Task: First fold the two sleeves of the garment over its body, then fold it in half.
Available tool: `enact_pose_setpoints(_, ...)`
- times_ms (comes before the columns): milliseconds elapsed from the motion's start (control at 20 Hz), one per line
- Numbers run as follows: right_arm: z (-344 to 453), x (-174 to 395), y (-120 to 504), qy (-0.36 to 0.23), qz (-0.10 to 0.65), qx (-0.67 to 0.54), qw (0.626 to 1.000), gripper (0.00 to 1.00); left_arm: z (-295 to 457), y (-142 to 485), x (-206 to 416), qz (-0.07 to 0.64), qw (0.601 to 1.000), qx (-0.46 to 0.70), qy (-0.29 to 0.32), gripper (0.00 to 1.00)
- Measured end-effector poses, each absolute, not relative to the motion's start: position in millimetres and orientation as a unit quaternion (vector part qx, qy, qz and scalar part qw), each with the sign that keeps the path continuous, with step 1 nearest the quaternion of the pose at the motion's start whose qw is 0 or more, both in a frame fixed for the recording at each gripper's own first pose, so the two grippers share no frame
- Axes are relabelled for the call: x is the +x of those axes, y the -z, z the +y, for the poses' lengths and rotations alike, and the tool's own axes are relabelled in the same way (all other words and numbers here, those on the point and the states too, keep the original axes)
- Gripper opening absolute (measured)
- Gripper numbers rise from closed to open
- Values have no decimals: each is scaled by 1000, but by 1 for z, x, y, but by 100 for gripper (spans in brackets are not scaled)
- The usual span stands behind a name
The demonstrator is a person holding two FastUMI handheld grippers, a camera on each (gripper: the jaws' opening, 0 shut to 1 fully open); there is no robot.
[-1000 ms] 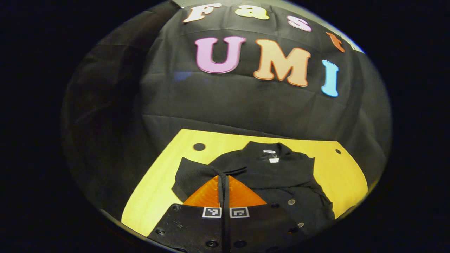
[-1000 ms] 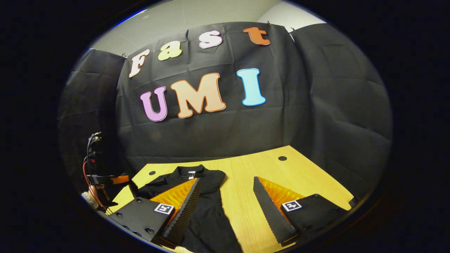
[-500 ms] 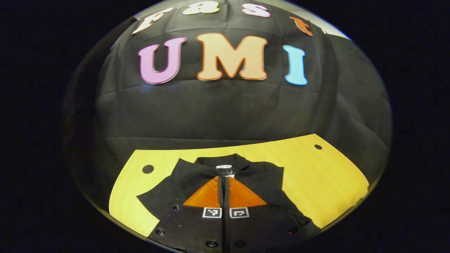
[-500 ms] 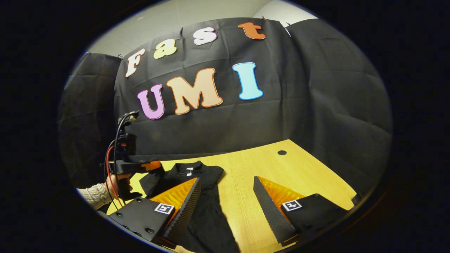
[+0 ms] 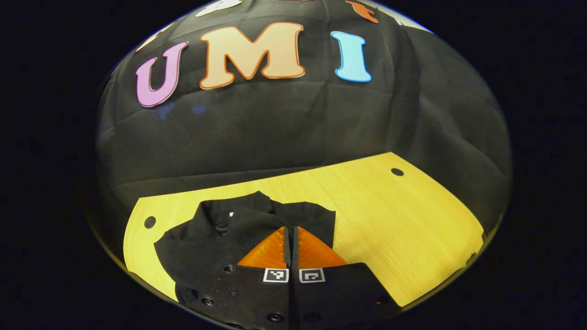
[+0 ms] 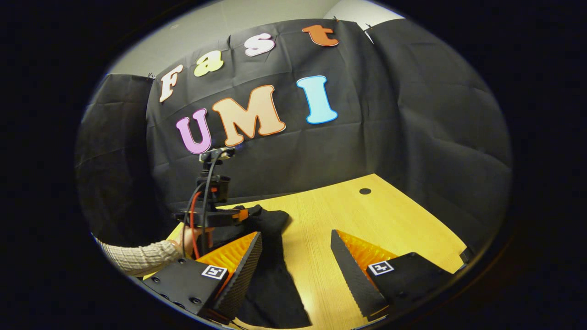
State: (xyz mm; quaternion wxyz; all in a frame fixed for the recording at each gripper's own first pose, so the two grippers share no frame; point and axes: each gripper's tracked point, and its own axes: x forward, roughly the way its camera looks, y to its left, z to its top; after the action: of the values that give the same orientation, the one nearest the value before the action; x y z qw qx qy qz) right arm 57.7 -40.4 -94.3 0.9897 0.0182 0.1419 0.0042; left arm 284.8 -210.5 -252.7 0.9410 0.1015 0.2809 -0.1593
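A black garment (image 5: 202,243) lies on the yellow table (image 5: 390,220), collar toward the wall. My left gripper (image 5: 290,228) is shut, and a fold of the garment's sleeve (image 5: 261,219) is pinched at its tips, held above the garment's body. In the right gripper view, that left gripper (image 6: 240,214) holds the lifted black cloth over the garment (image 6: 270,284). My right gripper (image 6: 296,233) hangs open low over the garment's right edge. One of its fingers (image 6: 243,266) is above the cloth and the other is above bare wood, with nothing between them.
A hand (image 6: 185,236) in a knit cuff (image 6: 137,256) holds the left gripper, with cables rising from it. The tabletop has round holes (image 5: 397,172) near its far corners. Bare wood (image 6: 367,220) stretches to the right of the garment. Black cloth walls close the booth.
My left gripper has carried the pinched sleeve rightward, from the garment's left side to over its body. The right gripper has barely moved and stays open.
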Motion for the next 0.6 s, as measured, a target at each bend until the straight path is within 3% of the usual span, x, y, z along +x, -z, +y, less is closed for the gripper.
enact_pose_setpoints(300,-42,63,103,-1,169,19,985,95,-232,284,282,309,932,87,168,0)
enact_pose_setpoints(450,-41,63,101,-2,176,15,984,95,-239,274,280,300,934,89,171,17)
enact_pose_setpoints(600,-40,64,103,-11,180,14,984,95,-243,247,276,267,944,88,174,100)
